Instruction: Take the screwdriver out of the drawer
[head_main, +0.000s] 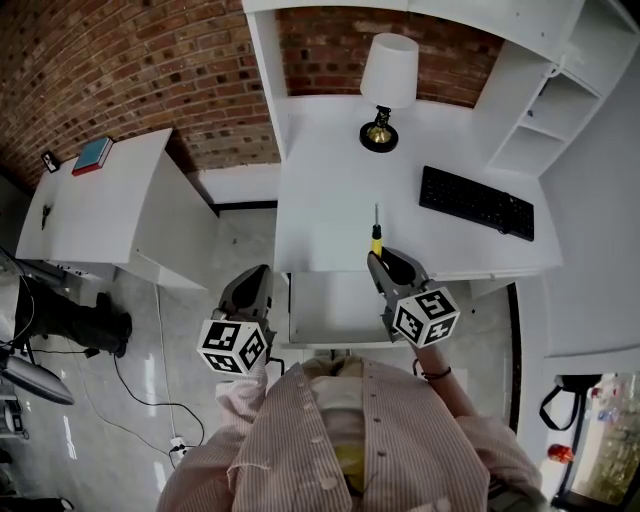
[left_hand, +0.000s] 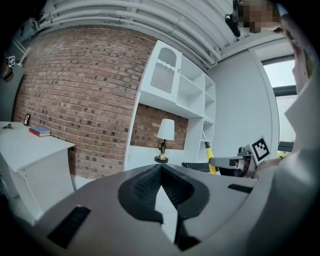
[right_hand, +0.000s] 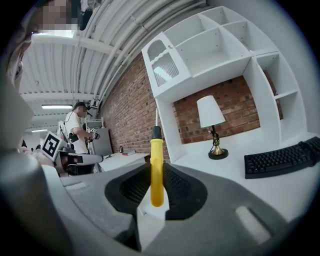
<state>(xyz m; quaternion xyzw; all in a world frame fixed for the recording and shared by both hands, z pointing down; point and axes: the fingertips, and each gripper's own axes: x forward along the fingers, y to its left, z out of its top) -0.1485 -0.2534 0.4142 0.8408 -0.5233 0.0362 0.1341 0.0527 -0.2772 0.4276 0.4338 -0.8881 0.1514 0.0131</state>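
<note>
White desk (head_main: 330, 190) up top, drawer (head_main: 320, 310) open below it; right gripper (head_main: 385, 262) clamps the yellow screwdriver (head_main: 376, 238) upright, clear above the drawer. Left gripper (head_main: 255, 280) has its jaws together on nothing. Extraction looks basically done, next probably means setting it on the desk

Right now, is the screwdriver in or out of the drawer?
Out: the right gripper clamps the screwdriver upright, held clear of the open drawer.

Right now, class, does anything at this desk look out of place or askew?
Only the drawer under the desk: it stands pulled out. The screwdriver is gripped upright in the right gripper. The lamp stands straight.
</note>
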